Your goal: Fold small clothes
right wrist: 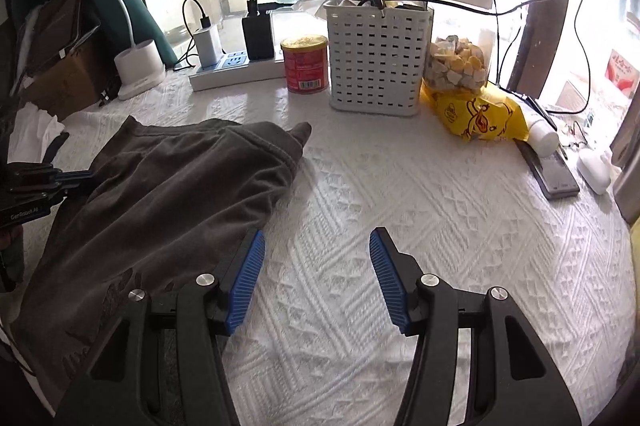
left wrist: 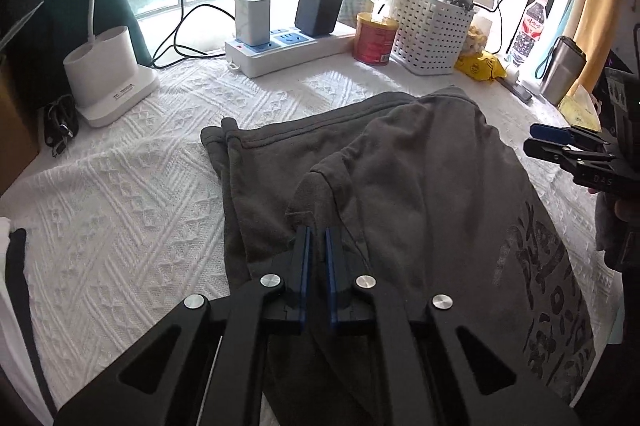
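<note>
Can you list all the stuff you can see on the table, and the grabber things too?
grey garment: one, dark grey with a dark print, middle of the table
tablecloth: one, white, textured, covering the table
power strip: one, white, at the back, with a white charger and a black charger plugged in
desk lamp: one, white, back left
tin can: one, red with gold lid, beside the basket
basket: one, white, at the back
snack bag: one, yellow, right of the basket
water bottle: one, clear, by the window
left hand-held gripper: black with blue pads, shut on the garment
right hand-held gripper: black with blue pads, open over the tablecloth
</note>
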`<action>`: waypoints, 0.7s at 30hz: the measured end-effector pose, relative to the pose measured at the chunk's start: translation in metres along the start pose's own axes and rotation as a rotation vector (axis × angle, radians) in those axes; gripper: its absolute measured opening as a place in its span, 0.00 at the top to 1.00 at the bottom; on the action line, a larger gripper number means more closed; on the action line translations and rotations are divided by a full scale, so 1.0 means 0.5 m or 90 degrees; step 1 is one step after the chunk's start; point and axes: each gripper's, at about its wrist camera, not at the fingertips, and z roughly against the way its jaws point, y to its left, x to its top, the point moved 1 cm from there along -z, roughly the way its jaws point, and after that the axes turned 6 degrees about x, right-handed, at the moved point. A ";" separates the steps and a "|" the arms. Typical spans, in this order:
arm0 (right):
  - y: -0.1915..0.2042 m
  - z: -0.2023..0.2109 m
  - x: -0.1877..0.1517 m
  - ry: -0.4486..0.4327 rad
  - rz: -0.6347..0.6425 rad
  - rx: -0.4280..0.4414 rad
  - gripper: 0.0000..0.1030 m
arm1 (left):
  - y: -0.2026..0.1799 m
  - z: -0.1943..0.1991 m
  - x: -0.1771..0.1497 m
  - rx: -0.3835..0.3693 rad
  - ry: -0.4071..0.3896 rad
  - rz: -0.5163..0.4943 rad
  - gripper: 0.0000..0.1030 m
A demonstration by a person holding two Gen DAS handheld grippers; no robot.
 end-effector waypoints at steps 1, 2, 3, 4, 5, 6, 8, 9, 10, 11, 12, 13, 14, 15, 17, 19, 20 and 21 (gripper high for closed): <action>0.000 -0.006 0.010 0.000 0.008 -0.002 0.44 | 0.004 0.005 0.002 0.003 -0.006 0.003 0.95; -0.001 -0.013 0.019 -0.001 0.015 -0.004 0.44 | 0.008 0.013 0.004 0.004 -0.013 0.009 0.96; -0.003 -0.020 0.028 -0.002 0.016 -0.003 0.44 | 0.016 0.022 0.008 0.010 -0.021 0.016 0.96; -0.006 -0.027 0.036 -0.002 0.014 0.002 0.44 | 0.025 0.028 0.011 0.009 -0.022 0.022 0.96; -0.010 -0.034 0.044 -0.003 0.008 0.007 0.44 | 0.032 0.034 0.013 0.008 -0.024 0.029 0.96; -0.013 -0.041 0.050 -0.005 0.004 0.013 0.44 | 0.043 0.040 0.016 0.007 -0.029 0.041 0.96; -0.017 -0.055 0.063 -0.007 -0.007 0.029 0.44 | 0.050 0.044 0.019 0.011 -0.032 0.043 0.96; -0.018 -0.064 0.069 -0.007 -0.014 0.035 0.44 | 0.053 0.044 0.019 0.015 -0.032 0.042 0.96; -0.019 -0.072 0.073 -0.006 -0.022 0.045 0.44 | 0.054 0.040 0.019 0.011 -0.027 0.040 0.96; -0.019 -0.083 0.078 -0.002 -0.033 0.057 0.44 | 0.056 0.036 0.017 0.007 -0.024 0.039 0.96; -0.021 -0.092 0.081 0.001 -0.043 0.070 0.44 | 0.058 0.031 0.015 0.006 -0.021 0.040 0.96; -0.022 -0.102 0.084 0.005 -0.053 0.083 0.44 | 0.059 0.026 0.014 0.003 -0.017 0.041 0.96; -0.021 -0.113 0.086 0.011 -0.059 0.091 0.47 | 0.059 0.022 0.012 0.000 -0.014 0.042 0.96; -0.021 -0.122 0.086 0.018 -0.064 0.097 0.55 | 0.060 0.019 0.009 -0.001 -0.012 0.045 0.96; -0.020 -0.138 0.087 0.033 -0.074 0.119 0.72 | 0.062 0.013 0.006 -0.006 -0.001 0.047 0.96; -0.016 -0.146 0.088 0.039 -0.080 0.142 0.80 | 0.064 0.010 0.003 -0.010 0.004 0.049 0.96; -0.015 -0.147 0.091 0.035 -0.082 0.147 0.81 | 0.065 0.008 0.002 -0.011 0.007 0.051 0.96; -0.016 -0.149 0.095 0.034 -0.087 0.156 0.83 | 0.065 0.005 0.003 -0.012 0.009 0.053 0.96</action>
